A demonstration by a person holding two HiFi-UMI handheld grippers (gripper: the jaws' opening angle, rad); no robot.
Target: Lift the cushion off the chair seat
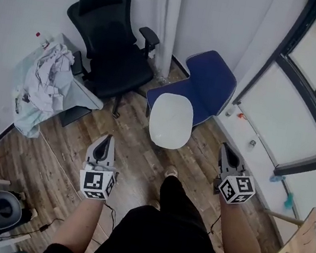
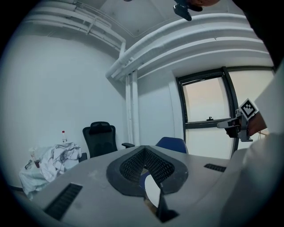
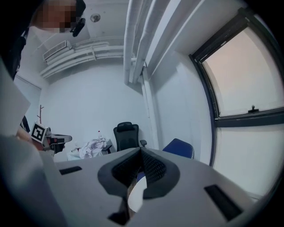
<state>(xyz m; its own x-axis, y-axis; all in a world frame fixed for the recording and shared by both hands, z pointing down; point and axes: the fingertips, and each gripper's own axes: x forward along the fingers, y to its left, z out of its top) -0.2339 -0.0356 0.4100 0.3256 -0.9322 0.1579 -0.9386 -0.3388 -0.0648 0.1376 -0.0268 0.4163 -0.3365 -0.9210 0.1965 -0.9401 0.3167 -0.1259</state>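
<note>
Likely light and squashy, the white oval cushion point(image 1: 171, 121) on the blue chair point(image 1: 214, 81) suits opposite-edge pinches; our left gripper point(image 1: 107, 138) and right gripper point(image 1: 225, 147) have fingers together, empty.

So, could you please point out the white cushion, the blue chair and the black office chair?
white cushion point(image 1: 171, 121), head view, middle of its top.
blue chair point(image 1: 212, 81), head view, bare blue shell behind the cushion.
black office chair point(image 1: 101, 17), head view, its backrest.
</note>
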